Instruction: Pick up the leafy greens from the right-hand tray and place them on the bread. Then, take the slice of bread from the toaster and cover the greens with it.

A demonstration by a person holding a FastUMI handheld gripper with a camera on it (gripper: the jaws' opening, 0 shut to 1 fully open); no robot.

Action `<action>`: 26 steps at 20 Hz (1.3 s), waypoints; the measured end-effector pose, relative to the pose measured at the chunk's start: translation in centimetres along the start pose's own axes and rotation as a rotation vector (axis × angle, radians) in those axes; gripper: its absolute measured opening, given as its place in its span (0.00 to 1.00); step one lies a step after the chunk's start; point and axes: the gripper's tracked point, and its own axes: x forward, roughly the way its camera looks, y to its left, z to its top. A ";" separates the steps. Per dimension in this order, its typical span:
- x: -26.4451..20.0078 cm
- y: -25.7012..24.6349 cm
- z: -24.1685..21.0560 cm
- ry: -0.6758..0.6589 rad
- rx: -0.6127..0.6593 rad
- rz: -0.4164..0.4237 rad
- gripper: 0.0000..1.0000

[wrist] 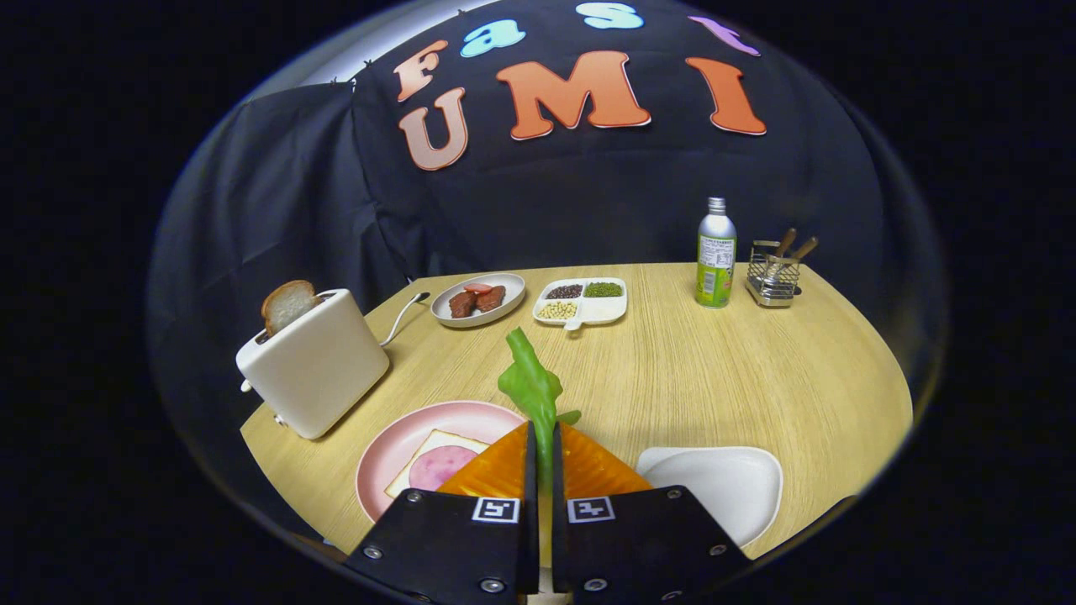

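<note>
Now the tool (pixel 543 441) is clenched on the leafy greens (pixel 531 385), which stick up past its fingers above the table (pixel 714 370), between the pink plate (pixel 395 441) with bread (pixel 420 449) and the white tray (pixel 723 483).

gripper (pixel 543 437) fingers closed on leafy greens (pixel 531 388), leaf sticking out ahead | plate (pixel 395 445) with bread (pixel 412 470) just left of fingers | tray (pixel 723 483) just right | toaster (pixel 313 361) holding bread slice (pixel 287 304) far left | bottle (pixel 716 252), rack (pixel 773 276) back right
</note>
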 end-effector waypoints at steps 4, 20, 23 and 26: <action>0.7 2.2 -0.6 0.017 -0.015 0.038 0.06; 3.0 9.4 -6.3 0.193 -0.100 0.138 0.13; 3.1 10.0 -6.6 0.194 -0.135 0.135 0.25; 2.8 10.8 -6.7 0.193 -0.156 0.147 0.35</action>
